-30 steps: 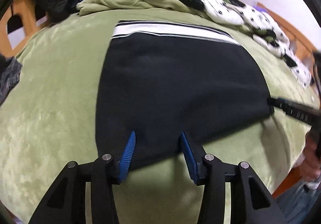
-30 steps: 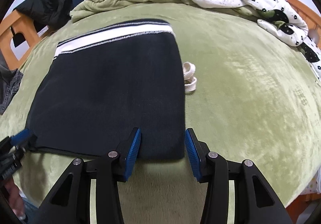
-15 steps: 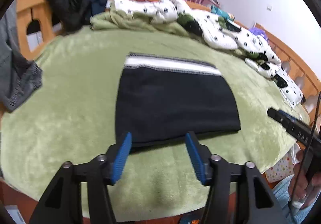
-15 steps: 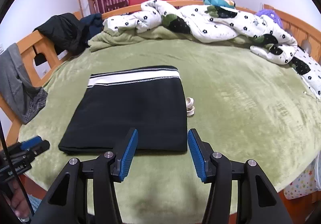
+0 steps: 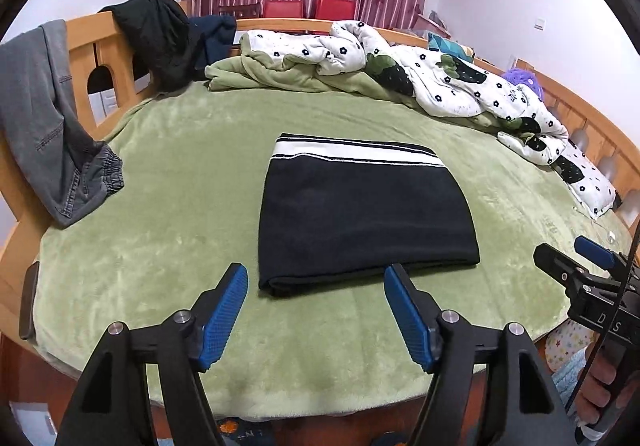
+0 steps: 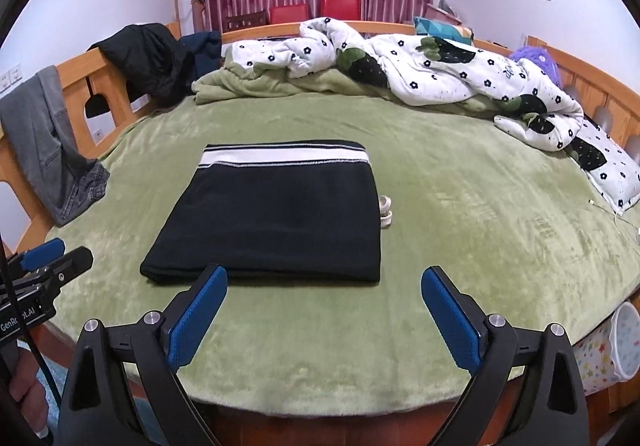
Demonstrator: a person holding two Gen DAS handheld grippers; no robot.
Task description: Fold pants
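The black pants (image 5: 364,214) lie folded into a flat rectangle on the green bed cover, with the white-striped waistband on the far side. They also show in the right wrist view (image 6: 276,218). My left gripper (image 5: 316,282) is open and empty, held back from the fold's near edge. My right gripper (image 6: 324,286) is open and empty, also back from the near edge. Each gripper shows at the edge of the other's view.
A white flowered quilt (image 5: 432,74) and a green blanket (image 6: 260,86) are piled at the far side. Grey jeans (image 5: 44,118) and dark clothes (image 5: 160,38) hang on the wooden bed rail. A small white object (image 6: 385,209) lies right of the pants.
Both grippers have pulled back and up from the near edge of the folded pants, and their jaws stand wider apart. The pants lie still.
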